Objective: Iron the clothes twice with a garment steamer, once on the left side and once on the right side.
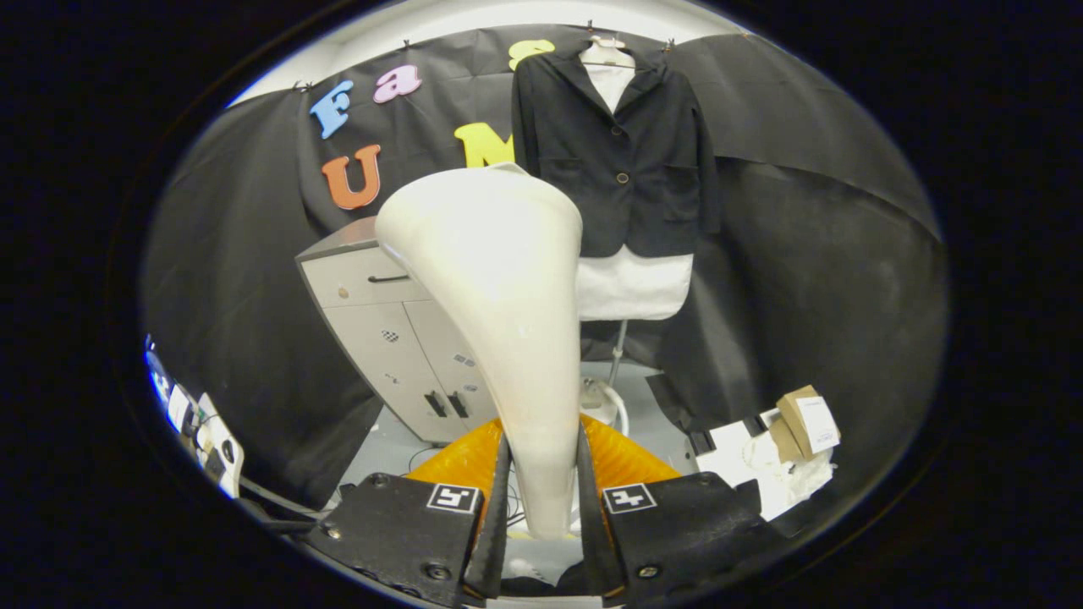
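Item 1. Tool (542, 499): lower centre of the frame, its two fingers pinching the narrow handle of the garment steamer (499, 288) from either side. Both fingers appear pressed against the handle.

Item 2. Garment steamer: pale, funnel-shaped, rising from between the fingers to a broad head at the centre of the frame. The head is upright, short of the garment, and overlaps only its lower left corner in the view. No steam is discernible.

Item 3. Jacket (622, 161): dark, buttoned, hung over a white underlayer (634, 283) on a dress form at upper centre-right, beyond the steamer head. A thin stand pole (620, 342) drops from it towards the floor.

Item 4. Cabinet (393, 334): grey, with a drawer and two doors, centre-left, behind the steamer and left of the dress form.

Item 5. Cardboard box (808, 419): lower right, resting on white material, well apart from the jacket.

Item 6. Booth wall (804, 254): black cloth behind everything.

Status of task, by judgement: the steamer is in hand and raised, but its head is not against the jacket. Whether any pass has been made cannot be told from the fabric. As the scene lies, both the left-side and right-side passes look outstanding, and the head must be brought across to the jacket front first.
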Demonstrator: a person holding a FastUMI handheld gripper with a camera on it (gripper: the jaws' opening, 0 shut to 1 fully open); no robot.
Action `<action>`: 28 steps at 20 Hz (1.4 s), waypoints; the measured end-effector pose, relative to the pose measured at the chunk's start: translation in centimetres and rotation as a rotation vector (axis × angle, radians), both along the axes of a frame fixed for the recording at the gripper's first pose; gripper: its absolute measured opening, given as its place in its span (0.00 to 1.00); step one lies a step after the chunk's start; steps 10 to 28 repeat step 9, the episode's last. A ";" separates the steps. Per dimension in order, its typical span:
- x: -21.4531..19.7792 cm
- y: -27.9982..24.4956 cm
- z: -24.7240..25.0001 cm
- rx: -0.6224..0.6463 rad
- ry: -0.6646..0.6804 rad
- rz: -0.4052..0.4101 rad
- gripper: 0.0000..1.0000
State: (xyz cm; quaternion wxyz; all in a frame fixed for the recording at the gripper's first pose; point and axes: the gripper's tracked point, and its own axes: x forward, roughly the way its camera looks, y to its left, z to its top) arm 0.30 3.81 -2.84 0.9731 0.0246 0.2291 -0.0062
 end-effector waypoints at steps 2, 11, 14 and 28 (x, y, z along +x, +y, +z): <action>0.0 0.1 0.5 -0.004 -0.014 0.002 0.40; -0.2 0.2 0.5 -0.002 -0.010 0.013 0.40; -0.2 0.2 0.5 -0.002 -0.010 0.013 0.40; -0.2 0.2 0.5 -0.002 -0.010 0.013 0.40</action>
